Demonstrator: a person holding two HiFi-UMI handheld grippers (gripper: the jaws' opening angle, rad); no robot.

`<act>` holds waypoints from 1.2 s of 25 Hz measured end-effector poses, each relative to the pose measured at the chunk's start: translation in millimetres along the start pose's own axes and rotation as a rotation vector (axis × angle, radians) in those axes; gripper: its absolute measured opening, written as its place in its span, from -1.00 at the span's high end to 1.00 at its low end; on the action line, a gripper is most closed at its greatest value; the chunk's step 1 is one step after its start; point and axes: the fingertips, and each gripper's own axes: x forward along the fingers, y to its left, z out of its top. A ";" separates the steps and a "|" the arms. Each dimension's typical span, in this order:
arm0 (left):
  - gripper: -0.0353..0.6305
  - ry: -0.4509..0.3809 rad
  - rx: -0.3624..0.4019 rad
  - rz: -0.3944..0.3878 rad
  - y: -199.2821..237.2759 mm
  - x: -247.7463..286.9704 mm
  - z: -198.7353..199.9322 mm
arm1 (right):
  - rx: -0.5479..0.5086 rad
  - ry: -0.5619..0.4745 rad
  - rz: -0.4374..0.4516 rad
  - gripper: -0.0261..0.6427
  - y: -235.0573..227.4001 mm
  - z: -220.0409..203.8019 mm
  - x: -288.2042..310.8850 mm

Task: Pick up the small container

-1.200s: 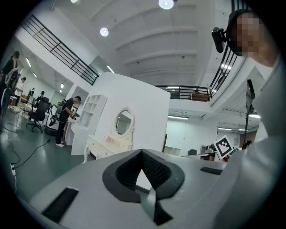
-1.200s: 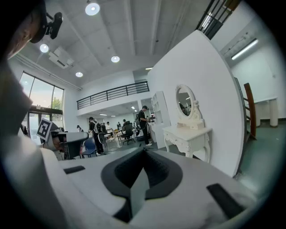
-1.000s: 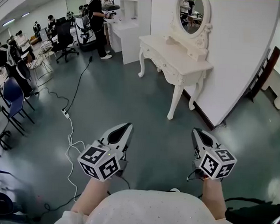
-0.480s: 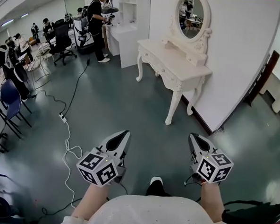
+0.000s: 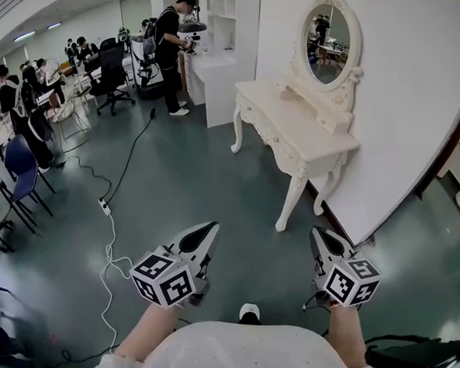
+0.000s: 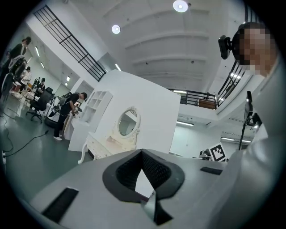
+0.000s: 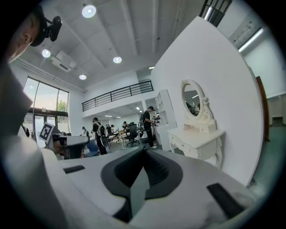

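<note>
A person standing on the grey-green floor (image 5: 176, 176) holds the left hand-held gripper (image 5: 210, 229) and right hand-held gripper (image 5: 319, 234) out side by side, each with jaws pressed together on nothing, near a white mirrored counter (image 5: 291, 132); the small container cannot be made out.

White T-shirt, pale grey hand-held tongs, black-and-white marker cubes.
The person wears a white short-sleeved T-shirt (image 5: 243, 357) with black block lettering across the chest, and a black shoe (image 5: 248, 312) with a white toe. The left tongs (image 5: 210, 228) and right tongs (image 5: 318, 232) have smooth pale grey shells tapering to a point, with black ribbed pads set in dark recesses. The left cube (image 5: 164, 278) and right cube (image 5: 351, 281) are white, printed with black square markers. A thin black cable (image 5: 313, 298) hangs under the right tongs.
</note>
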 end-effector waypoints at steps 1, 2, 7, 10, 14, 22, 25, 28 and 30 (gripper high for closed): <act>0.90 -0.007 0.004 -0.003 3.4 10.7 7.2 | -0.005 -0.012 0.007 0.91 -6.3 10.5 9.9; 0.89 -0.014 0.008 -0.007 6.8 21.7 14.2 | -0.011 -0.024 0.013 0.91 -13.5 20.5 20.0; 0.89 -0.057 0.007 -0.005 25.6 75.4 42.7 | -0.030 -0.047 0.039 0.91 -53.8 53.5 70.5; 0.89 -0.075 0.018 0.006 36.0 102.8 52.4 | -0.041 -0.052 0.053 0.91 -74.8 66.5 96.1; 0.90 -0.078 0.014 0.010 48.5 134.9 52.8 | -0.048 -0.057 0.062 0.91 -98.4 75.0 124.6; 0.90 -0.032 -0.029 0.031 74.8 167.3 33.7 | 0.029 0.010 0.063 0.91 -129.7 46.7 163.2; 0.89 -0.017 -0.043 0.052 91.8 178.4 31.1 | 0.050 0.022 0.073 0.91 -136.9 43.4 181.1; 0.90 -0.017 -0.067 0.061 111.1 192.4 33.1 | 0.047 0.036 0.066 0.91 -145.6 40.2 200.8; 0.89 -0.010 -0.078 0.049 124.1 208.0 30.5 | 0.056 0.049 0.054 0.91 -154.8 36.7 214.9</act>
